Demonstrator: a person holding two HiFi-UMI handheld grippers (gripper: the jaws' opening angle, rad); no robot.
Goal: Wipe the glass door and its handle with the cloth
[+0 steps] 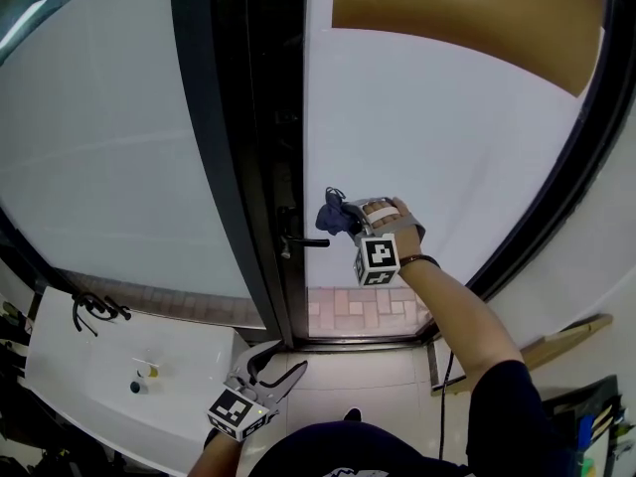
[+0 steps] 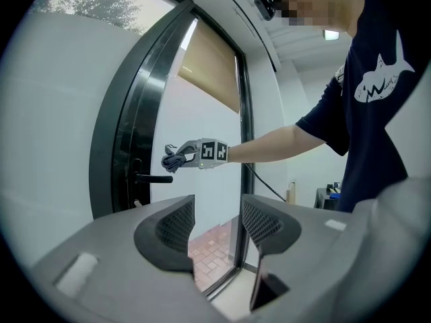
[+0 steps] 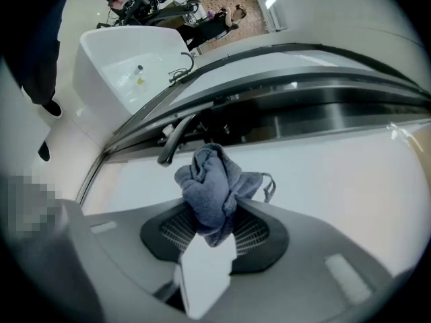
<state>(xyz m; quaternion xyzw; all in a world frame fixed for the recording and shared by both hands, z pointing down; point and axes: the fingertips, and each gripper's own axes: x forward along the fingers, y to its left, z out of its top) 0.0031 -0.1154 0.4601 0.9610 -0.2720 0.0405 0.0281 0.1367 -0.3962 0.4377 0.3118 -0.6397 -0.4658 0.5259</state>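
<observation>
Item: grey-blue terry cloth (image 3: 212,187), bunched into a wad. Pinched between the jaws of the right gripper (image 3: 214,224), which are pressed onto its lower part; the bulk of the cloth stands out past the jaw tips, with a loop tag hanging at one side.

Location of cloth: before the frosted glass door (image 1: 447,147) in its black metal frame (image 1: 238,167), near the latch edge. It sits just above the free end of the black lever handle (image 1: 303,241). In the left gripper view a narrow gap shows between cloth (image 2: 174,159) and handle (image 2: 153,178). Contact with the glass cannot be told.

Right arm: stretched forward and raised to handle height, forearm bare, a dark band at the wrist, dark blue sleeve at the upper arm. The hand (image 1: 390,217) wraps the gripper body, and the marker cube (image 1: 378,258) faces the head camera.

Left gripper (image 2: 217,224): held low, near the person's body, pointing towards the door's lower part. Jaws spread, nothing between them.

Also present: white basin (image 1: 99,366) at lower left; reddish brick paving (image 1: 358,311) seen through the bottom of the door.
</observation>
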